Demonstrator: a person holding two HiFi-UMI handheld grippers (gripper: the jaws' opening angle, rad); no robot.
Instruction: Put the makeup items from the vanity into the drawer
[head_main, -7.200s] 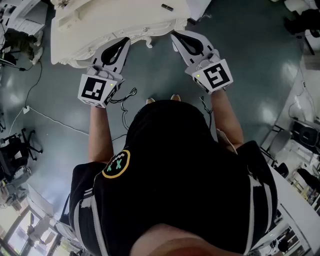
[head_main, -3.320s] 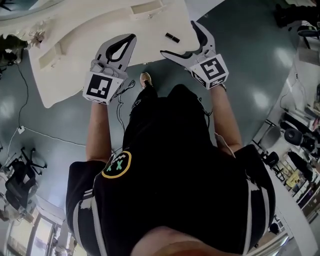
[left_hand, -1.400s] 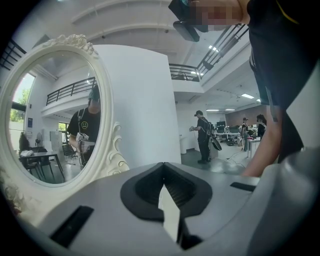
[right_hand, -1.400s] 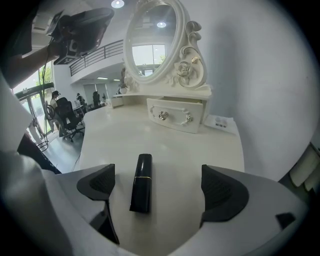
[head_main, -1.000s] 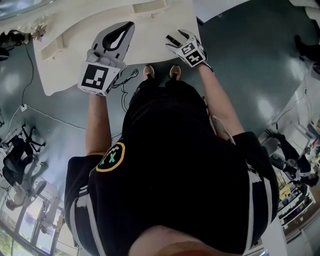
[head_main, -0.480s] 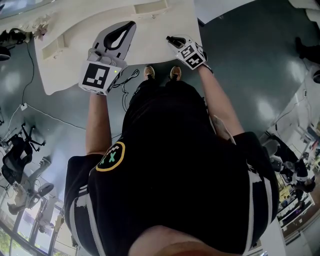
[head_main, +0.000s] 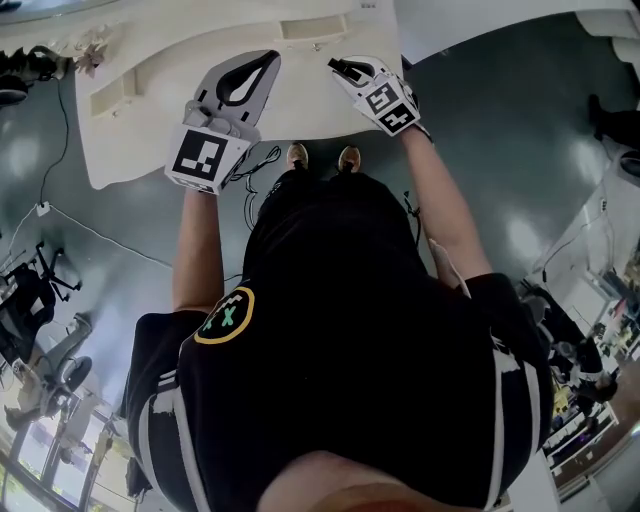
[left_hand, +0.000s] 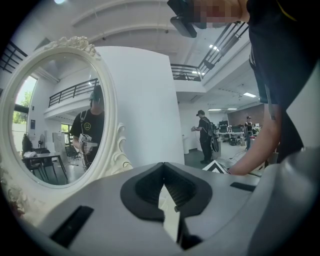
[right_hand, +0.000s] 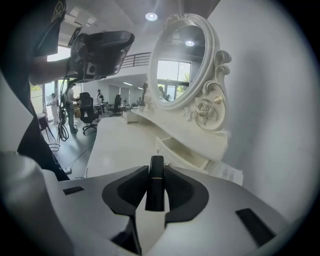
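Your right tongs (right_hand: 156, 170) clench the lipstick (right_hand: 155, 191), not yet in the drawer (right_hand: 176, 151). Your left tongs (left_hand: 163, 172) are clenched empty.

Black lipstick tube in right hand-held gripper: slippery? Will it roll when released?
The lipstick tube, clamped in the right hand-held gripper, looks rigid and glossy, so probably slick. Slim and small, likely light. Whether it is round is unclear; if so, it may roll on the drawer floor.
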